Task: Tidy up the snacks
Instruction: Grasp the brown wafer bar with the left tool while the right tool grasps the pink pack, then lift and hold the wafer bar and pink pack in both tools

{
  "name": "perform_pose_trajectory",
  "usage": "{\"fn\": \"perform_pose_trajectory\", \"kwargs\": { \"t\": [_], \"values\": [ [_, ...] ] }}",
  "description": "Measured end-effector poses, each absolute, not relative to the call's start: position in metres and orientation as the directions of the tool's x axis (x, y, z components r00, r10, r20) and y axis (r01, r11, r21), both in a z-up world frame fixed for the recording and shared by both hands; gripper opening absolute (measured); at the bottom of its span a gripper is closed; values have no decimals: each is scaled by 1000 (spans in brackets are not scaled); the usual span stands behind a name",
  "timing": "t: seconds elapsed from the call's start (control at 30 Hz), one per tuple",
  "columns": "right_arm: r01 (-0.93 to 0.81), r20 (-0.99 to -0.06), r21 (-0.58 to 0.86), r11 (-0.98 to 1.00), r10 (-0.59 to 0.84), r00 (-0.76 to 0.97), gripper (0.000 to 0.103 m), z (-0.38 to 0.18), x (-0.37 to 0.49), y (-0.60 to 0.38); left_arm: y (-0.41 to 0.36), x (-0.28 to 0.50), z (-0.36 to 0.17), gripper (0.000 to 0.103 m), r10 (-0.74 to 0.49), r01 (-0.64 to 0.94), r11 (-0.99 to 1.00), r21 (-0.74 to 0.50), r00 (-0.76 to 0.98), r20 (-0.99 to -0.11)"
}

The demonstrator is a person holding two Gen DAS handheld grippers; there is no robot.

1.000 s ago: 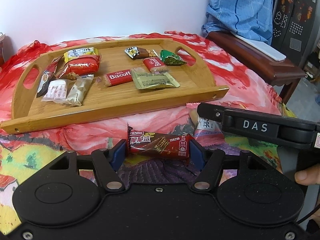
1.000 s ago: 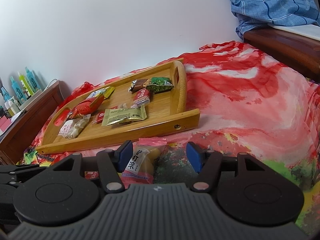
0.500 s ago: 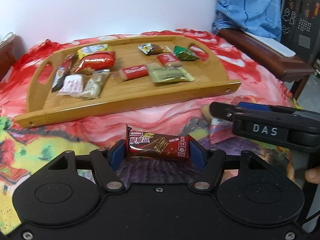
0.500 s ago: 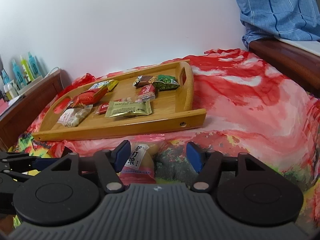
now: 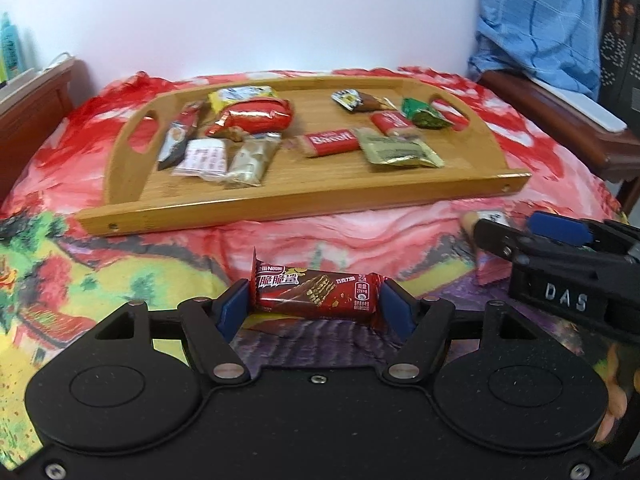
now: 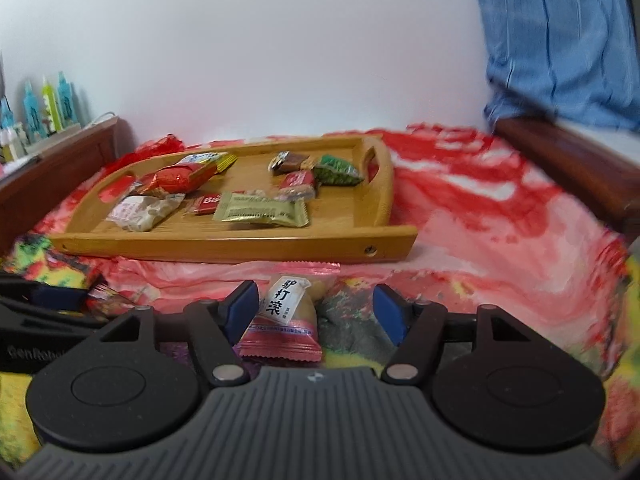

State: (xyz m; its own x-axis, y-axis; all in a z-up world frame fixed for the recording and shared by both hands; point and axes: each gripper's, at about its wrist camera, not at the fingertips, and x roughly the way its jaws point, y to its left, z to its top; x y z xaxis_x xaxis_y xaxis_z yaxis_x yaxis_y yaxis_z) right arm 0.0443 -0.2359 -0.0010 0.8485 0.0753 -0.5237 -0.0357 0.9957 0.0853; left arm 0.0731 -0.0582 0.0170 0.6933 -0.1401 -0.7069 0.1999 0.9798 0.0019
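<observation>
Left gripper (image 5: 314, 306) straddling chocolate wafer bar (image 5: 316, 290), pads not clamped | right gripper (image 6: 316, 312) opening, pink snack pouch (image 6: 286, 316) loose between | tray (image 5: 304, 200) mostly loaded already | both stragglers on bedspread (image 5: 360, 236), just short of tray

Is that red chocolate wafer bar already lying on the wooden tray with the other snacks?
No, the red wafer bar sits between the left gripper fingers on the bedspread, in front of the wooden tray.

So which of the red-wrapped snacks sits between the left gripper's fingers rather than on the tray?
The dark red Nestle wafer bar, lying crosswise on the cloth between the left gripper pads. The Biscoff pack and the shiny red packet lie on the wooden tray.
</observation>
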Motion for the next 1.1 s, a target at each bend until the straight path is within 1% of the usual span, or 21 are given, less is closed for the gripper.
{"fn": "perform_pose_trajectory", "kwargs": {
  "t": [0.07, 0.13, 0.43, 0.7, 0.77, 0.93, 1.1],
  "values": [
    [-37, -505, 31, 999, 48, 862, 77, -1, 41, -228, -56, 74, 17, 69, -130, 183, 983, 0, 699, -703],
    [-46, -498, 11, 999, 45, 866, 77, -2, 40, -223, -53, 74, 16, 69, -127, 168, 986, -10, 701, -701],
    [-38, -499, 8, 999, 37, 866, 77, -10, 39, -213, -45, 77, 18, 68, -119, 129, 991, -38, 710, -694],
    [-19, -516, 11, 1000, 22, 856, 77, -14, 41, -212, -47, 78, 15, 69, -117, 142, 990, -21, 714, -691],
    [-23, -519, 12, 1000, 26, 854, 71, -14, 41, -211, -47, 79, 13, 71, -119, 145, 989, -21, 714, -690],
    [-44, -521, 15, 999, 45, 853, 63, -14, 40, -209, -48, 83, 8, 76, -125, 145, 989, -31, 707, -696],
    [-61, -518, 14, 998, 59, 853, 54, -13, 40, -206, -49, 83, 6, 78, -125, 159, 987, -16, 710, -693]
  ]
}}
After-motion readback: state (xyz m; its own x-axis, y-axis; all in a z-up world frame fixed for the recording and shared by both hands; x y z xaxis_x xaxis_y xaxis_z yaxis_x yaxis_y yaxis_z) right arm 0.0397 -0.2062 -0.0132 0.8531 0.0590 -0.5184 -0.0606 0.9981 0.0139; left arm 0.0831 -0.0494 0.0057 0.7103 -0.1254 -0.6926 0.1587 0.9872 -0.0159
